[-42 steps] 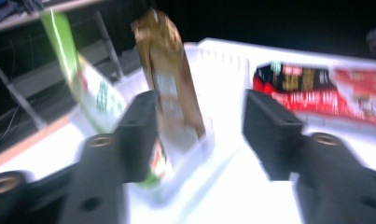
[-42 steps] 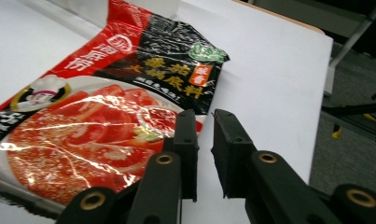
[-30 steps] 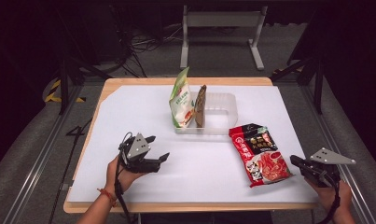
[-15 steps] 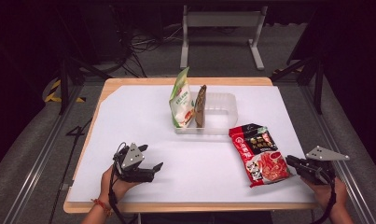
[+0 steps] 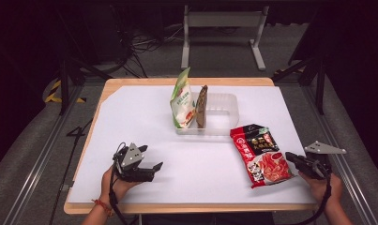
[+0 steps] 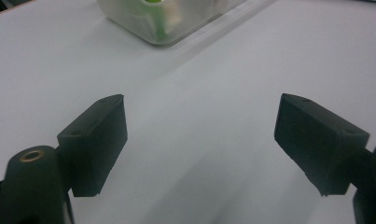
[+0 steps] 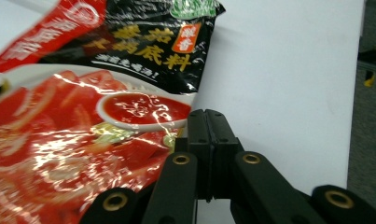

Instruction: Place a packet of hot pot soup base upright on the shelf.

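red pouch (image 5: 260, 154): i see a glossy red and black sauce packet lying flat on the white table cover (image 5: 130, 122), at the near right, just in front of the clear tray (image 5: 224, 112).
pouch artwork: in the right gripper view (image 7: 83, 140) it shows a white bowl of red sauce over a shiny red field, with a black upper band.
writing: yellow chinese characters across the black band, an orange tag with two characters beside them; i can't read more than that.
right gripper (image 5: 294, 161): my jaws are pressed together, resting at the pouch's right edge; in its own view (image 7: 208, 135) i can't tell whether any foil is pinched between them.
left gripper (image 5: 151, 169): jaws spread wide with nothing between them, over bare cover at the near left (image 6: 199, 140).
tray contents: a green and white bag (image 5: 182, 101) and a brown packet (image 5: 201, 107) stand upright in its left end; their print is too small to read.
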{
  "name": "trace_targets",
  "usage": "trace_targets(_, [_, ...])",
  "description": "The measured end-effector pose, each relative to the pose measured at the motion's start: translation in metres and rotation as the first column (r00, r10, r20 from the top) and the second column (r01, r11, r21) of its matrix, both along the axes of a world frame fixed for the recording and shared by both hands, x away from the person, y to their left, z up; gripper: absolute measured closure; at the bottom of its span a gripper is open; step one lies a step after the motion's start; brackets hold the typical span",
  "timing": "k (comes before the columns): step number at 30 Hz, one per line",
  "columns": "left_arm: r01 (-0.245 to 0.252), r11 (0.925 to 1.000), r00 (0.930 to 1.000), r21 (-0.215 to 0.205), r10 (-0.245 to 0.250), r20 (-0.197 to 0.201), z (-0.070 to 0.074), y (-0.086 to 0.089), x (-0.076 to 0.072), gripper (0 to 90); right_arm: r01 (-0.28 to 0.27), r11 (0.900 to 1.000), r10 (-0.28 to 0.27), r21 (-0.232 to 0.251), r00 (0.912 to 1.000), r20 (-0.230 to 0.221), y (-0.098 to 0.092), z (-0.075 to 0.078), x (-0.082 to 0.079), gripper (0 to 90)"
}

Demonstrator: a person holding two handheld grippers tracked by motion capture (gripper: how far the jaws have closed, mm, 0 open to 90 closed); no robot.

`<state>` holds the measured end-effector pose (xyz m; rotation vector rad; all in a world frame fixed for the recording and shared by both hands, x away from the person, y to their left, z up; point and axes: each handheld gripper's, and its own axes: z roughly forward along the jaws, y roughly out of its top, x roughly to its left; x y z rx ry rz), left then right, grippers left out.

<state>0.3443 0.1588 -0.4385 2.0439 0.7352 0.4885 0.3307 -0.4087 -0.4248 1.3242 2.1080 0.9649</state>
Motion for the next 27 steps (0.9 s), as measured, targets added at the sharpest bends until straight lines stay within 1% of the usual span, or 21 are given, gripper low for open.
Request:
trace_targets(1, [0.002,1.0000,1.0000,0.009,-0.002,0.006,0.000,0.000,0.000,18.0,0.002,0.999,-0.002,-0.036,1.0000,-0.006,0.002,-0.002,0.002,89.8])
trace_targets(2, [0.003,0.9998,1.0000,0.019,-0.004,0.007,-0.001,-0.001,-0.001,18.0,0.001,0.999,-0.001,-0.052,1.0000,-0.008,0.004,-0.003,0.004,90.0])
trace_targets(3, [0.004,0.9996,1.0000,0.026,-0.004,0.007,-0.001,-0.001,-0.002,18.1,-0.005,0.999,0.004,-0.045,0.9999,-0.016,0.006,-0.005,0.006,90.0])
trace_targets(4, [0.005,0.9996,1.0000,0.029,-0.005,0.007,-0.001,-0.002,-0.002,18.2,-0.009,0.998,0.009,-0.059,0.9998,-0.016,0.008,-0.005,0.008,90.0])
trace_targets(7, [0.009,0.9995,0.9999,0.032,-0.009,0.010,-0.001,-0.003,-0.003,18.2,-0.013,0.998,0.012,-0.057,0.9998,-0.016,0.011,-0.003,0.013,90.0])
trace_targets(8, [0.005,0.9995,0.9999,0.032,-0.005,0.010,-0.001,-0.004,-0.003,18.2,-0.028,0.997,0.027,-0.067,0.9995,-0.015,0.011,-0.002,0.018,90.0])
trace_targets(10, [0.012,0.9993,0.9998,0.035,-0.012,0.016,0.000,-0.005,-0.002,18.2,-0.038,0.998,0.037,-0.048,0.9991,-0.023,0.012,-0.001,0.024,90.0])
trace_targets(13, [0.025,0.9979,0.9994,0.059,-0.027,0.023,-0.001,-0.007,-0.002,18.3,-0.086,0.993,0.084,-0.080,0.9963,-0.018,0.020,0.000,0.020,90.0])
trace_targets(14, [0.024,0.9982,0.9995,0.055,-0.025,0.021,-0.001,-0.007,-0.002,18.4,-0.104,0.991,0.103,-0.086,0.9946,-0.013,0.023,0.000,0.018,90.0])
trace_targets(16, [0.025,0.9982,0.9995,0.054,-0.026,0.018,-0.002,-0.006,-0.001,18.4,-0.124,0.989,0.123,-0.079,0.9923,-0.017,0.026,0.000,0.016,90.0])
trace_targets(18, [0.024,0.9984,0.9995,0.052,-0.025,0.017,-0.002,-0.006,-0.001,18.4,-0.158,0.984,0.157,-0.086,0.9873,-0.023,0.031,-0.001,0.013,90.0])
trace_targets(21, [0.026,0.9984,0.9995,0.049,-0.027,0.019,-0.002,-0.006,-0.002,18.4,-0.199,0.976,0.198,-0.089,0.9800,-0.012,0.040,0.000,0.006,90.0])
trace_targets(23, [0.030,0.9984,0.9994,0.047,-0.031,0.013,-0.002,-0.007,-0.001,18.3,-0.231,0.970,0.230,-0.079,0.9730,-0.015,0.044,0.000,0.002,90.0])
trace_targets(25, [0.032,0.9980,0.9994,0.055,-0.033,0.010,-0.003,-0.008,-0.001,18.2,-0.263,0.963,0.262,-0.060,0.9647,-0.022,0.049,-0.001,-0.003,90.0])
trace_targets(27, [0.033,0.9980,0.9994,0.054,-0.033,0.006,-0.004,-0.009,-0.001,18.2,-0.289,0.955,0.288,-0.061,0.9573,-0.020,0.053,0.000,-0.007,90.0])
